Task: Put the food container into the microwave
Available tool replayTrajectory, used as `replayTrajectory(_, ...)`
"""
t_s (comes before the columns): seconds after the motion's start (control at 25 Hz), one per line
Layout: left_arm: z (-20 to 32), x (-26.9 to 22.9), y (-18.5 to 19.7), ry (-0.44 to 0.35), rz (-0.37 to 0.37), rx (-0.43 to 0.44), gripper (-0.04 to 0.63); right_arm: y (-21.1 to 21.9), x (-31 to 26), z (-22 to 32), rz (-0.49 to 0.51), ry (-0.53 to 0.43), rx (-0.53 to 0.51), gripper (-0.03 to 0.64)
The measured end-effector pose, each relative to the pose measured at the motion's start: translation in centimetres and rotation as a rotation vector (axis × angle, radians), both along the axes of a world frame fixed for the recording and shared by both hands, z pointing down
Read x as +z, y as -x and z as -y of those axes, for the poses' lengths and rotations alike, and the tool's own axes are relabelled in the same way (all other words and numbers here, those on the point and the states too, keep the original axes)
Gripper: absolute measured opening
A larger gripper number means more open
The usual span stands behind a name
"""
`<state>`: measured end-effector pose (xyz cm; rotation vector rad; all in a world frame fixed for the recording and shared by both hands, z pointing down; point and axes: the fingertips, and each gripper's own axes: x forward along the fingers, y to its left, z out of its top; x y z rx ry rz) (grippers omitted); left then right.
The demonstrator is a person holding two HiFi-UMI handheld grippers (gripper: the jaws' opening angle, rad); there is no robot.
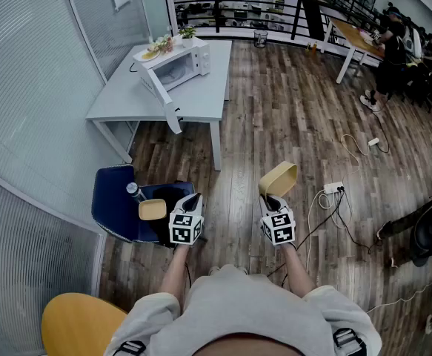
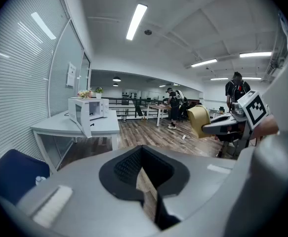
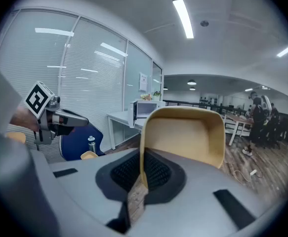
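Ahead of you the floor [image 1: 256,150] is open; far left, the microwave [image 1: 184,64] door juts outward; blue chair [image 1: 110,199] blocks near left.

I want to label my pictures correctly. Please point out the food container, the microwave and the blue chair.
food container [image 1: 278,179]: head view, its middle.
microwave [image 1: 193,58]: head view, white casing.
blue chair [image 1: 112,206]: head view, bare seat.
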<state>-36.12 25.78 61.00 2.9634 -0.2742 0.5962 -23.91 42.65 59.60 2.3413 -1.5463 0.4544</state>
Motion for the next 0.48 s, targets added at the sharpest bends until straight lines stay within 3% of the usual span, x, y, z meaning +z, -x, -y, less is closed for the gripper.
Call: replayTrajectory(0.48,-0.80,0.42,0.36,0.011,0.002,-0.002,0.011,0.28,-0.26,-0.43,-0.001,-0.004,0.001,0.017)
